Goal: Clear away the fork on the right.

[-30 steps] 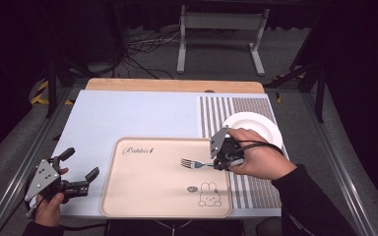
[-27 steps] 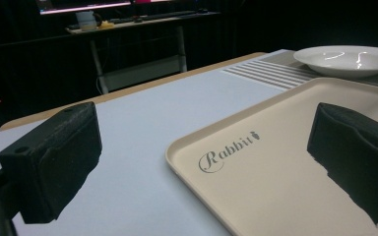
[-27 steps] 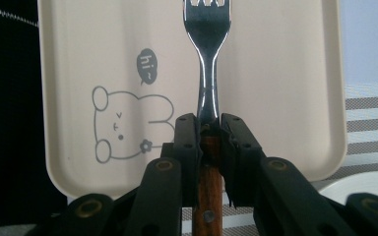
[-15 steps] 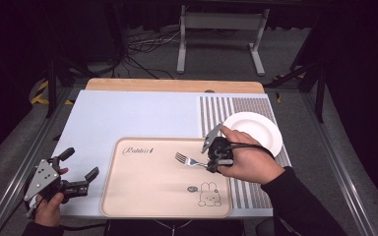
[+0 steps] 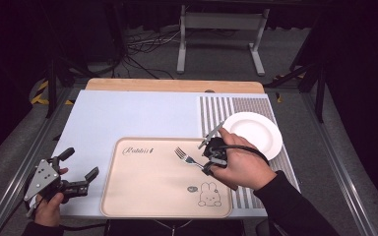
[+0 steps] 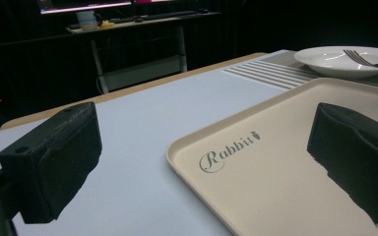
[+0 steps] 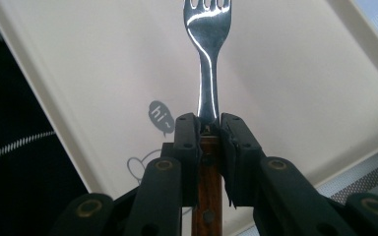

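My left gripper point(image 5: 77, 173) idles at the table's 7 o'clock corner, jaws spread, nothing between them, just off the tray's point(image 5: 128, 201) left rim. That tray reads "Rabbit" near its top-left, with a bunny saying "hi" at its lower right. My right gripper point(image 5: 207, 158) clamps the fork point(image 5: 187, 157) by its wooden handle; the fork hangs above the tray, long axis running out to 10 o'clock, tines leading. The white plate point(image 5: 256, 132) sits at 2 o'clock from that hand, nearest it.

Overhead and finger-level views, shared tray point(image 5: 128, 196)
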The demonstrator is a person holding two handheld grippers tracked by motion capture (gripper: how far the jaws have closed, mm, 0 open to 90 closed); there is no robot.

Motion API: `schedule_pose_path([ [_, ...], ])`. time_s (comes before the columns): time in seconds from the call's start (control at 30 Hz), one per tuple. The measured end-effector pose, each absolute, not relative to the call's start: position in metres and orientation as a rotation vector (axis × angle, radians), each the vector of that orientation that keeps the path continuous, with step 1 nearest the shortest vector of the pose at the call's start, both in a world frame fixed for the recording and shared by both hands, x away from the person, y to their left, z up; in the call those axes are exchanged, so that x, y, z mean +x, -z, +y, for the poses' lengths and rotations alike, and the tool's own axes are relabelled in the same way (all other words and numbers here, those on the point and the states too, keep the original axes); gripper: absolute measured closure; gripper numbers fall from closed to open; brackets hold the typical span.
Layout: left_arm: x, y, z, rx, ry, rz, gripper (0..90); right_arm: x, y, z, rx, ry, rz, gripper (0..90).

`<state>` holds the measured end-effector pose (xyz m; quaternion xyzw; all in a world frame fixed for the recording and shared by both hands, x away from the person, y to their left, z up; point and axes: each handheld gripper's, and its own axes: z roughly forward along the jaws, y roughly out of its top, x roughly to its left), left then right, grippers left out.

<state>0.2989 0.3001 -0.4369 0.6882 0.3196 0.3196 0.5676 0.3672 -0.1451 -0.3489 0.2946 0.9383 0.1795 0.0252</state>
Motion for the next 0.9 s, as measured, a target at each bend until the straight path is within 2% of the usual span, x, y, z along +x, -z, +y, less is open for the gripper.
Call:
schedule_pose_path([
  [0.2,0.299,0.437,0.3,1.614,-0.751,0.754,0.7,0.37,0.352,-0.147,1.119,-0.596,2.811,78.6],
  [0.9,0.299,0.437,0.3,1.613,-0.749,0.759,0.7,0.374,0.37,-0.146,1.389,-0.581,2.719,78.6],
])
